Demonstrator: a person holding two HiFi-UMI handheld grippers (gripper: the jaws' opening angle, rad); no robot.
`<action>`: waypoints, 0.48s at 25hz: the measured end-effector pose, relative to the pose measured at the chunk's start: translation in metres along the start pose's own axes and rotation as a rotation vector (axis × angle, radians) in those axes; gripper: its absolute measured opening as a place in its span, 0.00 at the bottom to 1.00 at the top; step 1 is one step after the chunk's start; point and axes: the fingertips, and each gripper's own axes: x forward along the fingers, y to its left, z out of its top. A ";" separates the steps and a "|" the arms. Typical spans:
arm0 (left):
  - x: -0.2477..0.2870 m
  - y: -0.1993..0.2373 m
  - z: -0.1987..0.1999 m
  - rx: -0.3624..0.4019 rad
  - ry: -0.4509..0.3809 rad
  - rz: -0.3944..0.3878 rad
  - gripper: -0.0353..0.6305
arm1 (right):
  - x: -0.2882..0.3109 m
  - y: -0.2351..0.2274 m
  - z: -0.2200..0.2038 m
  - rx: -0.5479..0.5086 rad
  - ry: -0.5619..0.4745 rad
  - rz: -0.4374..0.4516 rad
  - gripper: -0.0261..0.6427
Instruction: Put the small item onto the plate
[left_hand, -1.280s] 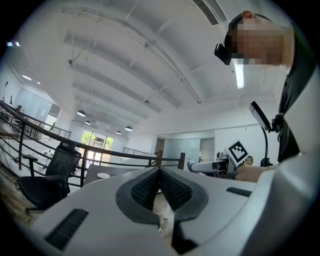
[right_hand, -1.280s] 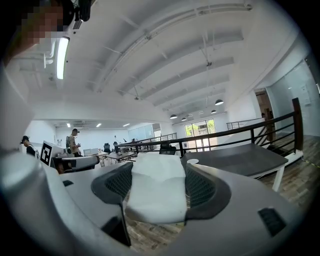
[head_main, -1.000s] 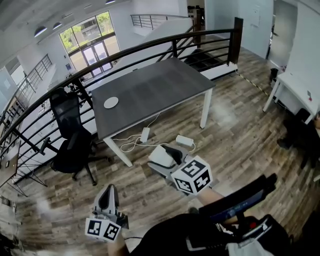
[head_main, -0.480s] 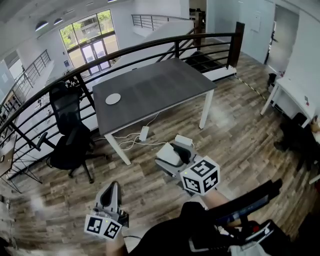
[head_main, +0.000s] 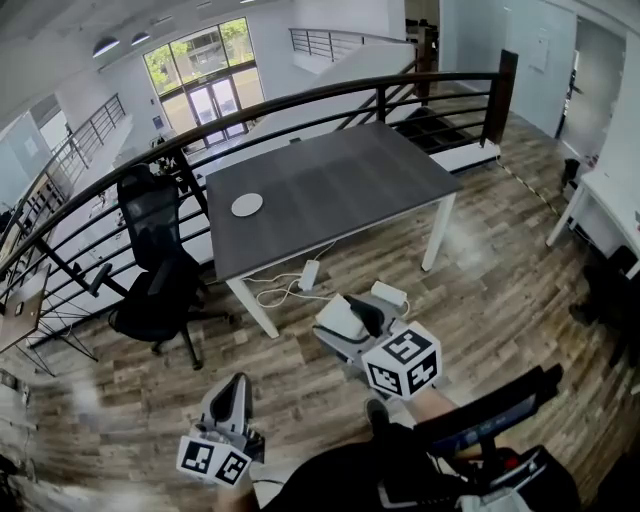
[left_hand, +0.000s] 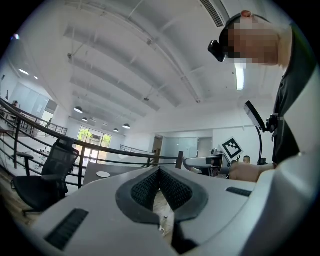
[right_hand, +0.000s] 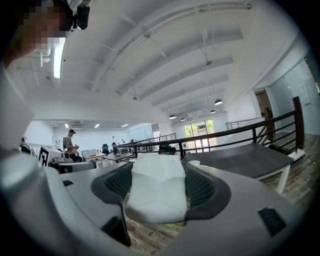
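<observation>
R gripper (right_hand: 158, 172) is clamped on the small white item (right_hand: 154, 197); L gripper (left_hand: 160, 176) is closed, empty. Plate (head_main: 247, 205) sits on the table (head_main: 350, 175), well apart. Risk: item slips out w/ a jolt en route, or drops off-plate if released early.

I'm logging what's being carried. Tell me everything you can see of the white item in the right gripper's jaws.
The white item is a matte, soft-looking slab, perhaps foam or folded cloth; the material can't be told for sure. A shallow crease crosses its upper part. It fills the gap of the right gripper, whose dark textured pads press its two sides, and it juts past the jaw tips. Nothing else touches it. It is held in the air above the wood floor, short of the table.
</observation>
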 end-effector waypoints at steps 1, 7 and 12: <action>0.006 0.002 0.001 0.004 0.000 0.009 0.06 | 0.005 -0.007 0.001 0.006 0.000 0.006 0.53; 0.048 0.005 0.011 0.018 -0.011 0.055 0.06 | 0.027 -0.052 0.026 -0.001 -0.031 0.036 0.53; 0.081 0.014 0.018 0.040 -0.018 0.095 0.06 | 0.045 -0.084 0.036 0.004 -0.039 0.069 0.53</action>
